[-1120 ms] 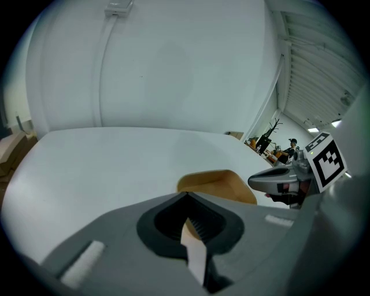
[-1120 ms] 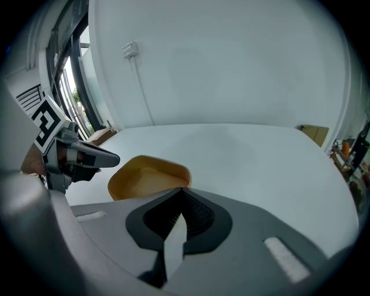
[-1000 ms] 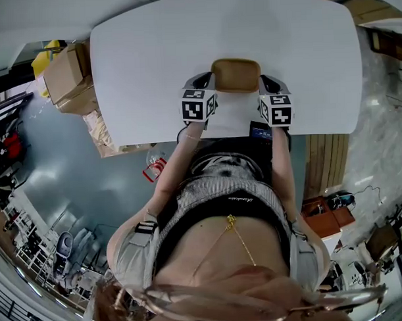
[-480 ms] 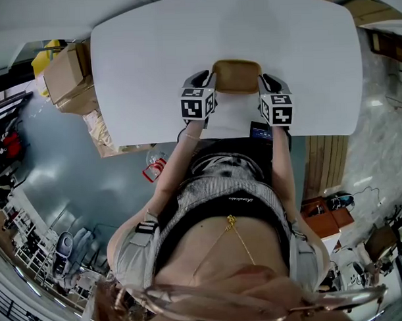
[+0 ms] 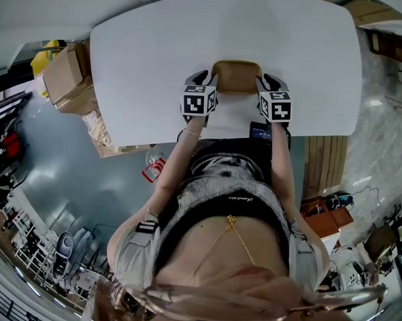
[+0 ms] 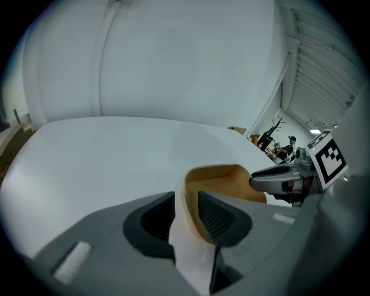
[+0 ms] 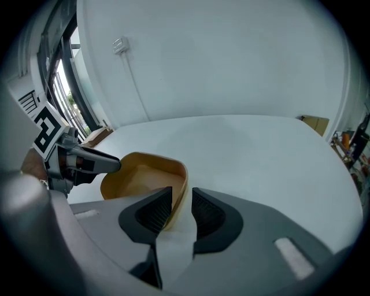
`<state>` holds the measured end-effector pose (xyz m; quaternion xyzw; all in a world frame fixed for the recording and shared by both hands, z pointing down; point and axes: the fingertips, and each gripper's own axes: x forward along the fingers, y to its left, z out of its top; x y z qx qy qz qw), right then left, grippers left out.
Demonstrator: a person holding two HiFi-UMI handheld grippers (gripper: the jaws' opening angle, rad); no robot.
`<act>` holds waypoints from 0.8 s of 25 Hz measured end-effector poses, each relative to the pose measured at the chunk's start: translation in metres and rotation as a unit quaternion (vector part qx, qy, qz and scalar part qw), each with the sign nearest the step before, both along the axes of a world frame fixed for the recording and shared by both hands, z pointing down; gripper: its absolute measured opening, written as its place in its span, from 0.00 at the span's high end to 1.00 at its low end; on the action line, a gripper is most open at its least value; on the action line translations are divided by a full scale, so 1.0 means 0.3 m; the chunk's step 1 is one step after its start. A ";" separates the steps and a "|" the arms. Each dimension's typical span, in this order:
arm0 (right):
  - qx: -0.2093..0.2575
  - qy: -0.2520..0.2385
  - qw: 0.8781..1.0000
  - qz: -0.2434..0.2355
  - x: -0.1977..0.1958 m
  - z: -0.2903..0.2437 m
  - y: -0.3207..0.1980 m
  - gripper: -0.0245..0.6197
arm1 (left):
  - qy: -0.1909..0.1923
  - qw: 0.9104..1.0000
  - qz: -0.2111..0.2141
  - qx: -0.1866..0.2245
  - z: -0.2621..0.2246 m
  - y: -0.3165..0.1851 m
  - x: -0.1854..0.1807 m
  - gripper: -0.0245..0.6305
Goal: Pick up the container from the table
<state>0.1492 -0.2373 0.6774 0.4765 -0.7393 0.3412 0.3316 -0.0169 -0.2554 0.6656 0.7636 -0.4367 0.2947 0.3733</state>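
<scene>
The container is a small tub, tan inside and white outside, near the front edge of the white table. My left gripper is shut on its left wall and my right gripper on its right wall. In the left gripper view the white wall of the container runs between the jaws of the left gripper, and the right gripper shows across the tub. In the right gripper view the container stands the same way in the right gripper.
Cardboard boxes are stacked on the floor left of the table. Wooden slats and a reddish box lie to its right. My torso is close to the table's front edge.
Both grippers have shifted slightly forward and a touch closer together on the container's sides. The container has barely moved.
</scene>
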 end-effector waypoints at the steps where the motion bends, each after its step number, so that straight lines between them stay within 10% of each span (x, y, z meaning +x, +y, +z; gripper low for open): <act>1: -0.003 0.000 1.000 -0.001 0.000 0.005 0.000 0.75 | 0.001 1.000 0.001 -0.001 0.004 -0.002 0.003 0.78; 20: -0.040 0.012 0.999 -0.011 -0.035 0.106 -0.002 0.78 | -0.017 0.999 0.017 -0.030 0.105 -0.002 0.027 0.77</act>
